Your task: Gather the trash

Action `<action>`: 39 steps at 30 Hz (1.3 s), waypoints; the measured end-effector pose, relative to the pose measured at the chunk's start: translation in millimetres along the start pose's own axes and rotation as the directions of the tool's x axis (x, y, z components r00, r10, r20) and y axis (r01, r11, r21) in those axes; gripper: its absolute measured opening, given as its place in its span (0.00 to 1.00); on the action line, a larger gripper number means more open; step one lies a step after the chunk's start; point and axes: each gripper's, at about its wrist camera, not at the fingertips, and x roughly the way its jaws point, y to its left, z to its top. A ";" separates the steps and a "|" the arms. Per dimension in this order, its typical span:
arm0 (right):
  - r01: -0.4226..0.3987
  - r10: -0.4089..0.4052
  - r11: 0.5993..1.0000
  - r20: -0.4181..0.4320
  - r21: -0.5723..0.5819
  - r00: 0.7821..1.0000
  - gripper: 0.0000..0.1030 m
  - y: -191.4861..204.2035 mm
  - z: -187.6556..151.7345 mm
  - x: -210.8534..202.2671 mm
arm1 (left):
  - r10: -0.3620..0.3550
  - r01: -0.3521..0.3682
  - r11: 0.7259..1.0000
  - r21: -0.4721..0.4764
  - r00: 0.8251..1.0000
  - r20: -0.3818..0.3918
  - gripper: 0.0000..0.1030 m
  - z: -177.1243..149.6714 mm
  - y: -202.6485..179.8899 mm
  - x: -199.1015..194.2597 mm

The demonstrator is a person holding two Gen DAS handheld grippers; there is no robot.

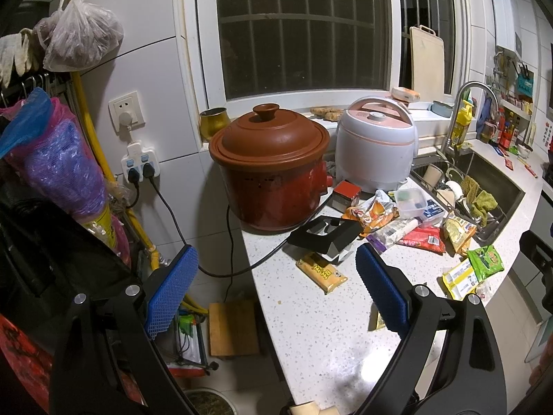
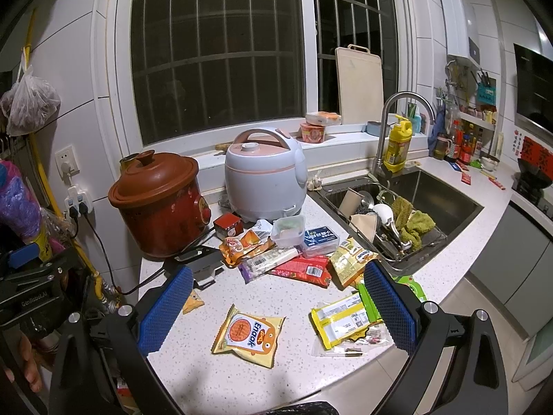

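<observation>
Wrappers made up the trash, scattered across the white speckled countertop; nearest lay a flat yellow foil snack packet printed with an orange round face, squarely between and just ahead of the right gripper's blue ribbed pads; a yellow-and-white crinkled plastic wrapper lay just inside the right-hand pad, touching a green packet partly hidden behind that pad; beyond the fingertips sat a heap of red, orange and purple wrappers.

Both grippers hung above the counter with fingers spread wide and nothing between them; the left gripper pointed at the counter's near edge, a yellow oblong snack bar wrapper just ahead of its gap, a black cardboard box past that.

By my reading, collecting had not begun, or stood between picks; no piece was gripped, and only a dark crumpled edge at the bottom of the right view hinted at a bag. The next move probably called for lowering the right gripper over the yellow foil packet, pinching one raised crimped edge since it lay flat, then carrying it off.
</observation>
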 end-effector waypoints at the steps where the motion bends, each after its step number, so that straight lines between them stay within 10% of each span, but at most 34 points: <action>1: 0.001 -0.001 1.000 0.000 -0.001 1.000 0.95 0.1 0.2 0.3 | 0.000 0.000 1.000 0.000 1.000 -0.001 0.88 0.0 0.1 0.1; 39: 0.002 -0.002 1.000 -0.002 0.010 1.000 0.95 -5.3 -3.0 -1.9 | -0.001 0.001 1.000 -0.001 1.000 -0.002 0.88 0.1 0.1 0.3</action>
